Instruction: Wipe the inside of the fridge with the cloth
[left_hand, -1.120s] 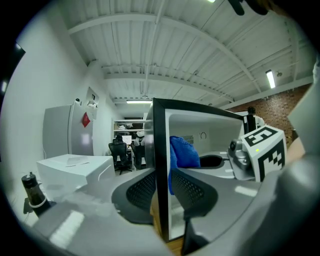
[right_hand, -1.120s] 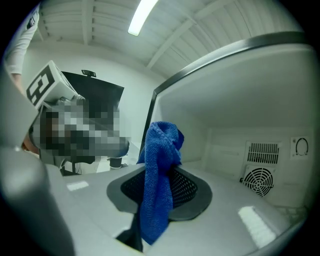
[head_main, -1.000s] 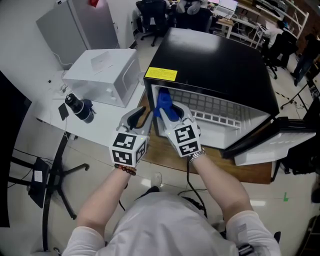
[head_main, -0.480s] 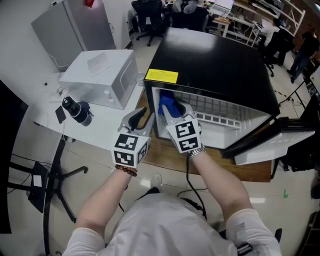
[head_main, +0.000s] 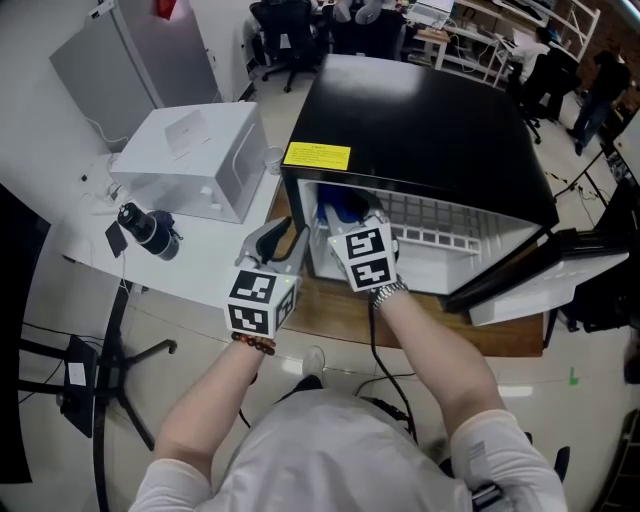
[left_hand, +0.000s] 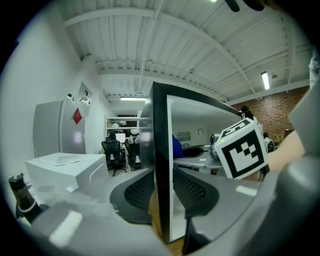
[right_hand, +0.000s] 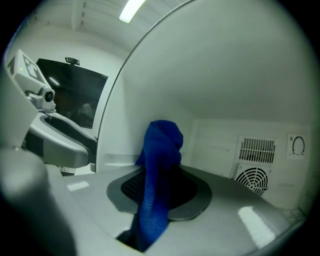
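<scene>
A black fridge (head_main: 420, 110) with a white inside stands with its door swung open. My right gripper (head_main: 345, 215) reaches into its left side, shut on a bunched blue cloth (head_main: 343, 207). In the right gripper view the cloth (right_hand: 160, 150) hangs up out of the jaws (right_hand: 160, 187), close to the white left wall. My left gripper (head_main: 285, 238) straddles the front edge of the fridge's left wall (left_hand: 160, 150). Its jaws (left_hand: 162, 187) have just been opening, with that wall between the pads, and I see no squeeze on it.
A fan grille (right_hand: 252, 177) sits in the fridge's back wall. The open door (head_main: 550, 275) juts out at the right. A white box (head_main: 190, 160) and a black camera (head_main: 145, 228) lie on the table to the left. A wooden board (head_main: 330, 310) lies under the fridge.
My right gripper has carried the blue cloth further into the fridge, so less of the cloth shows from above. The left gripper has stayed at the wall's edge.
</scene>
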